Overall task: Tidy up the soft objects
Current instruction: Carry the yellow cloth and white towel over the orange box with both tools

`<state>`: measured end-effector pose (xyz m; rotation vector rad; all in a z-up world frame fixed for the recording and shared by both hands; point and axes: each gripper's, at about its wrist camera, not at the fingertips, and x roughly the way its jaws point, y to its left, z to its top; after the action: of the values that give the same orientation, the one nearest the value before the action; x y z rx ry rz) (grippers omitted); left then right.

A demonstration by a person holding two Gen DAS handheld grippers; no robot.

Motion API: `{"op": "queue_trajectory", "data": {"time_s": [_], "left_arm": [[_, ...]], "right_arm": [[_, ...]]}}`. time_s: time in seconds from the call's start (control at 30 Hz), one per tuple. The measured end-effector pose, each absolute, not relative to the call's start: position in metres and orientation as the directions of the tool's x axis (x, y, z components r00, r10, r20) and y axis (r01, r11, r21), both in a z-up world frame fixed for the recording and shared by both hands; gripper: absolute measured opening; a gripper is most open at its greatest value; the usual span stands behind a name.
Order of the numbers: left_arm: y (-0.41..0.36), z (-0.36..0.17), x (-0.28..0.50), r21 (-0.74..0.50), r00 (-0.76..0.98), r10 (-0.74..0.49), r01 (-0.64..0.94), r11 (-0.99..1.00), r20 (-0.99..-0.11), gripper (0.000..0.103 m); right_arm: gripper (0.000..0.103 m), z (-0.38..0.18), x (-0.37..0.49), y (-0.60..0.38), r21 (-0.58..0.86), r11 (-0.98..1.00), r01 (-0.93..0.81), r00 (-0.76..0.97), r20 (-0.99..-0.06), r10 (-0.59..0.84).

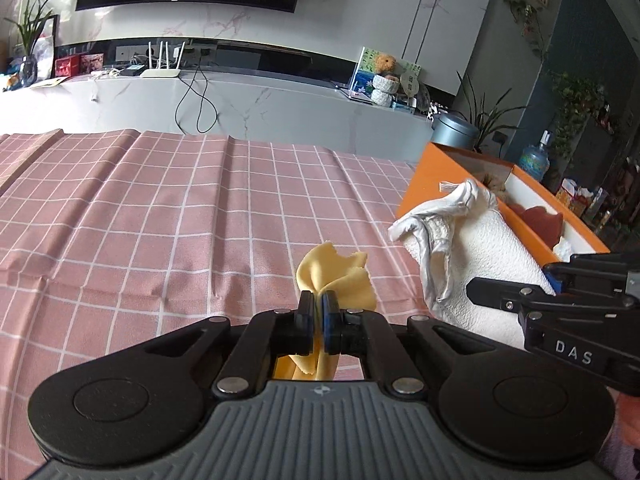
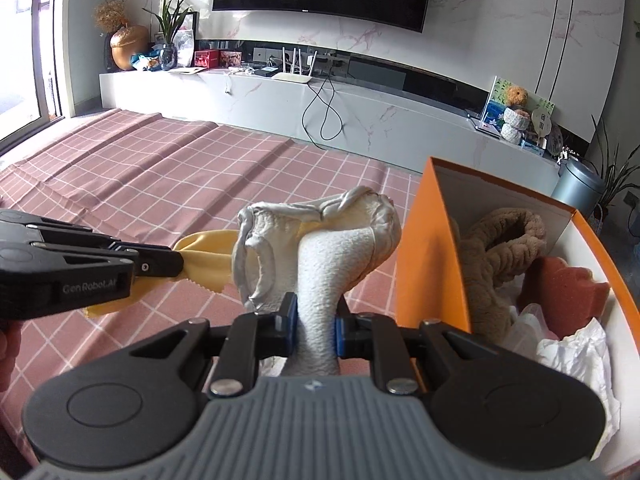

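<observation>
Above the pink checked tablecloth [image 1: 160, 208], the left gripper [image 1: 318, 312] pinches a yellow cloth [image 1: 340, 276] and the right gripper [image 2: 316, 322] clamps a white towel [image 2: 320, 264], both lifted clear beside the orange box [image 2: 434, 248], likely for dropping in.

The left gripper [image 1: 317, 312] points forward and downward, its two fingers [image 1: 306, 312] pressed together on a yellow cloth [image 1: 340, 276]. The right gripper [image 2: 316, 326] sits close beside it on the right, angled the same way, its fingers [image 2: 289, 326] clamped on a white towel [image 2: 324, 264]. A bit of the person's hand [image 2: 6, 344] shows behind the left gripper.
</observation>
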<state>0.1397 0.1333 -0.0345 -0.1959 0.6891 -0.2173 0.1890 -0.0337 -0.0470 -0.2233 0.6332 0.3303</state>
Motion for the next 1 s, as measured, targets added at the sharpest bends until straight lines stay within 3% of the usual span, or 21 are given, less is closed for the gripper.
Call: {"op": "queue_trajectory", "data": {"time_s": [0.3, 0.5, 1.0], "left_arm": [[0.123, 0.011, 0.099, -0.346, 0.789, -0.292, 0.107, 0.932, -0.541, 0.004], [0.104, 0.044, 0.086, -0.337, 0.829, -0.301, 0.146, 0.930, -0.472, 0.004], [0.002, 0.080, 0.103, -0.328, 0.795, -0.477, 0.368, 0.870, -0.374, 0.004]], "right_arm": [[0.016, -0.006, 0.143, -0.072, -0.041, 0.935, -0.353, 0.802, -0.528, 0.279], [0.016, 0.024, 0.120, -0.109, -0.005, 0.951, -0.309, 0.845, -0.460, 0.273], [0.016, 0.050, 0.116, -0.208, -0.063, 0.982, -0.176, 0.883, -0.451, 0.129]]}}
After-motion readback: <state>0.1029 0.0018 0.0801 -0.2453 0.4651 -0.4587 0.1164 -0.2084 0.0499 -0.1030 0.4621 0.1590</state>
